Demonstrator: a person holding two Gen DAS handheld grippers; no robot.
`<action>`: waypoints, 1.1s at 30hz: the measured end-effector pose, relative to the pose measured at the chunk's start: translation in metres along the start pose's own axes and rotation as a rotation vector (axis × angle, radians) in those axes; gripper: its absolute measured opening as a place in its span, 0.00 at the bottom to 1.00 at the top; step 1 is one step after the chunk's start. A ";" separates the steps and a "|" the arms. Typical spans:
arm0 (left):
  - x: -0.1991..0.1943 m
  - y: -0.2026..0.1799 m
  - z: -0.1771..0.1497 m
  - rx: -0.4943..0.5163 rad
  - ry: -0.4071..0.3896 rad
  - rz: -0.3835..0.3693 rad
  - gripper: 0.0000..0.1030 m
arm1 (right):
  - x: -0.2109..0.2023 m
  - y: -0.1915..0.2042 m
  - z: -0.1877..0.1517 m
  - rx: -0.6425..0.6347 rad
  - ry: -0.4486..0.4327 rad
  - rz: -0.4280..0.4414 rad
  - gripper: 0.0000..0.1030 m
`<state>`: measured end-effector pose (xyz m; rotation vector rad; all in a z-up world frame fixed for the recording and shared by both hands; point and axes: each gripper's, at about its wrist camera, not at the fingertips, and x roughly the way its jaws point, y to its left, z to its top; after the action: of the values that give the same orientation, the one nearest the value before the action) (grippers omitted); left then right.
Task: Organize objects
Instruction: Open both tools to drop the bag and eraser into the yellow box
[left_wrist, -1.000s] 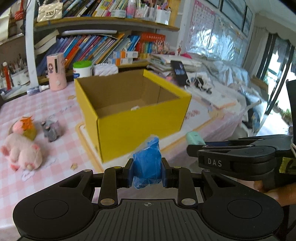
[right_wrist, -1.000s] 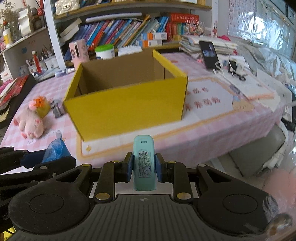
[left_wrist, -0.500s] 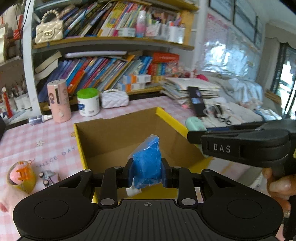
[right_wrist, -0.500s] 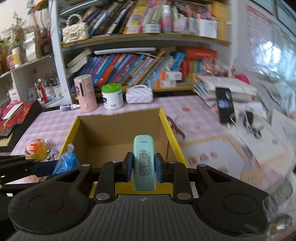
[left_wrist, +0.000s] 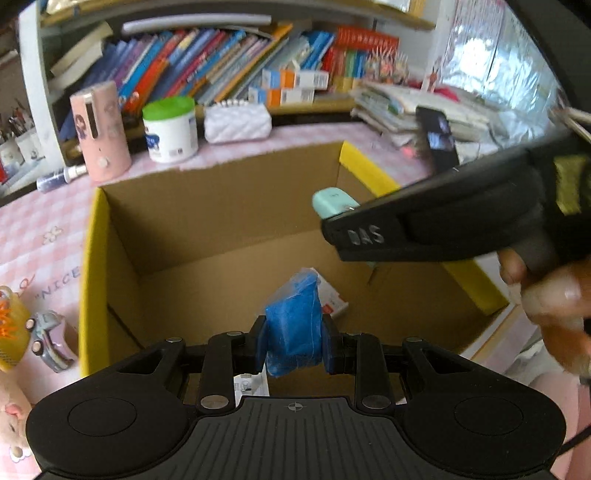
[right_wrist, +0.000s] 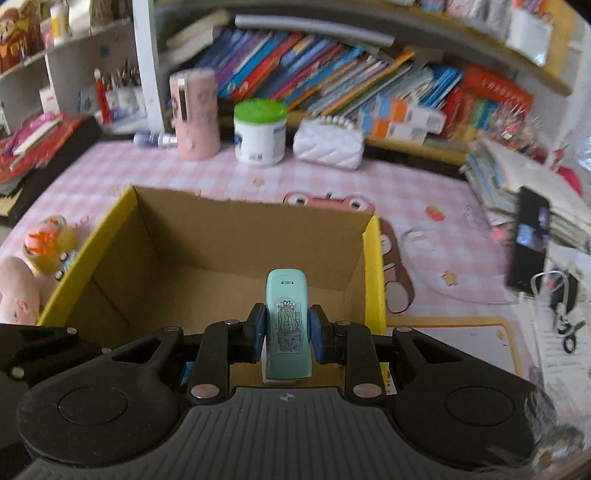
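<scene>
My left gripper (left_wrist: 294, 343) is shut on a blue plastic-wrapped packet (left_wrist: 293, 325) and hangs over the open yellow cardboard box (left_wrist: 92, 266), pointing down into it. A small white and red card (left_wrist: 330, 300) lies on the box floor. My right gripper (right_wrist: 287, 338) is shut on a mint-green oblong case with a cactus sticker (right_wrist: 287, 321), above the near side of the same box (right_wrist: 373, 266). In the left wrist view the right gripper's black body (left_wrist: 443, 225) crosses from the right, with the mint case's tip (left_wrist: 334, 201) showing and a hand (left_wrist: 554, 295) on its handle.
On the pink checked tablecloth (right_wrist: 110, 173) left of the box lie a pink plush pig (right_wrist: 16, 291), a yellow and orange toy (right_wrist: 50, 243) and a small toy car (left_wrist: 48, 341). Behind the box stand a pink cylinder (right_wrist: 194, 114), a green-lidded jar (right_wrist: 260, 131) and a white quilted purse (right_wrist: 328, 142). A phone (right_wrist: 528, 243) leans at the right.
Both grippers have moved forward from in front of the box to over its open top, each still holding its object. The box interior now fills both views.
</scene>
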<state>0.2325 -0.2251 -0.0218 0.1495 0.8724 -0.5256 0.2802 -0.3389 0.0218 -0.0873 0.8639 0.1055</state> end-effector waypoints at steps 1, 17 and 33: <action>0.004 0.000 0.000 -0.002 0.017 0.007 0.26 | 0.007 -0.001 0.002 -0.009 0.020 0.009 0.23; 0.016 -0.006 0.003 -0.030 0.047 0.041 0.31 | 0.058 0.008 0.009 -0.123 0.181 0.101 0.23; -0.017 -0.009 -0.003 -0.048 -0.059 0.075 0.65 | 0.037 0.004 0.004 -0.064 0.122 0.105 0.28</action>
<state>0.2177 -0.2254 -0.0102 0.1222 0.8179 -0.4364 0.3068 -0.3327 -0.0042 -0.1093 0.9873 0.2280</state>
